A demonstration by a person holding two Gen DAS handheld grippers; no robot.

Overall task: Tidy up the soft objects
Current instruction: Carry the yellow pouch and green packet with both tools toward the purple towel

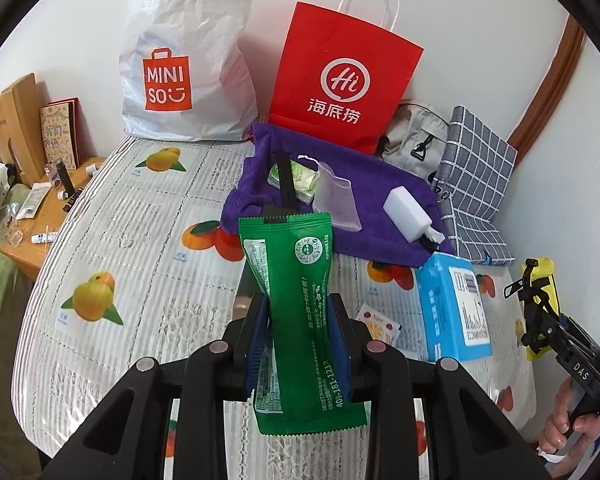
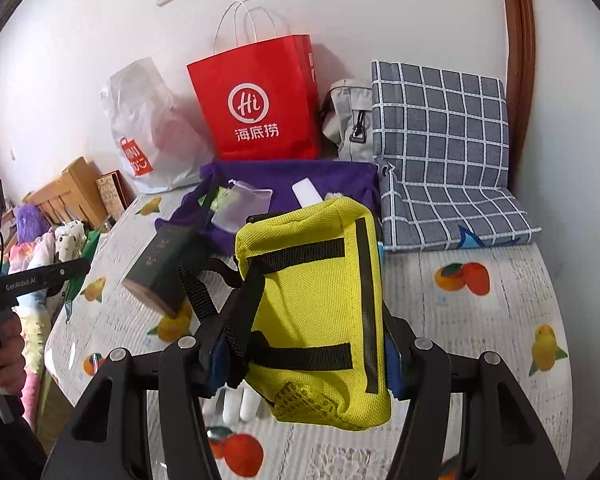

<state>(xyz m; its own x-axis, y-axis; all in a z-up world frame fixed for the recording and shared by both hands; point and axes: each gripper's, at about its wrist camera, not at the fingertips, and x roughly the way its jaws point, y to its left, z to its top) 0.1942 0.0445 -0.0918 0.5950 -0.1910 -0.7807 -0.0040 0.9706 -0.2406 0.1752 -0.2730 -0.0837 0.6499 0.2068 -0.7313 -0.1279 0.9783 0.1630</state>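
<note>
Fingers (image 1: pixel 260 344) clamp green packet (image 1: pixel 300 320); yellow pouch (image 2: pixel 316 312) likewise.

- Left gripper (image 1: pixel 300 334) clamped on green packet (image 1: pixel 296 320), held upright above fruit-print tablecloth (image 1: pixel 140 240).
- Behind green packet: purple towel (image 1: pixel 376 236) bearing white charger (image 1: pixel 406 216) and clear pouch (image 1: pixel 336 200).
- Right of green packet: blue tissue pack (image 1: pixel 452 308); farther right, right gripper (image 1: pixel 538 304) holding yellow pouch (image 1: pixel 544 280).

The yellow pouch (image 2: pixel 320 312) is hiding the purple towel's (image 2: pixel 284 184) lower part; small white cylinders (image 2: pixel 240 402), perhaps tubes, are peeking out beneath.
</note>
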